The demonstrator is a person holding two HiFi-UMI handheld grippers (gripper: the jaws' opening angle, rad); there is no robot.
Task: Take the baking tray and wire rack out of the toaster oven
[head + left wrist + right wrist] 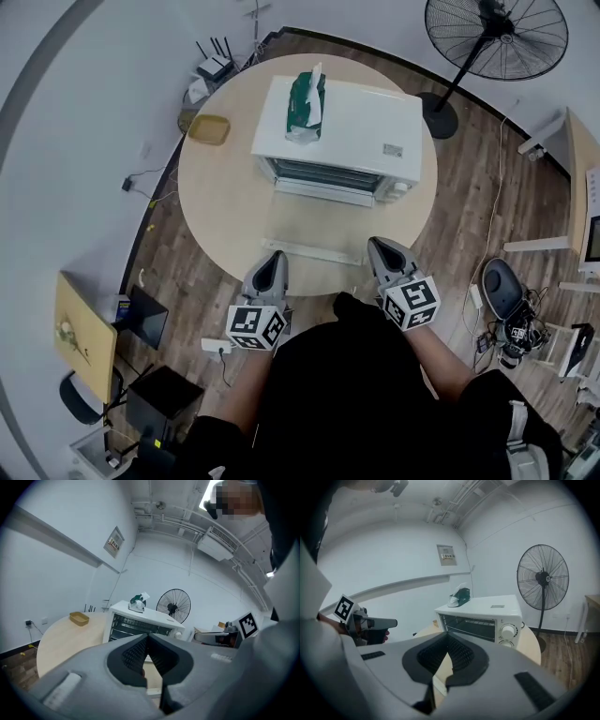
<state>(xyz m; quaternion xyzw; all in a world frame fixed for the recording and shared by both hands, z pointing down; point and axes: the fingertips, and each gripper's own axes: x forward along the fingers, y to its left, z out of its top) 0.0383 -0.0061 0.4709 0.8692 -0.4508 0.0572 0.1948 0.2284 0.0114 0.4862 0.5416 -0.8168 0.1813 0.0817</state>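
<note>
The fingers [133, 656] of the left gripper [273, 259] are pressed together with nothing between them. The fingers [461, 654] of the right gripper [380, 247] are likewise closed and empty. Both grippers point across the near edge of the round pale wooden table [211, 202] toward the white box-shaped toaster oven [361, 122] at its middle, and neither touches it. The oven's glass door lies folded down toward the person, its pale handle bar [310, 251] near the 2 gripper tips. Inside the open front the thin metal wire rack [477, 626] sits level on its rails; the baking tray cannot be made out. A green and white tissue pack [306, 103] rests on the oven's top. A small yellow dish [209, 129] sits on the table beside the oven.
</note>
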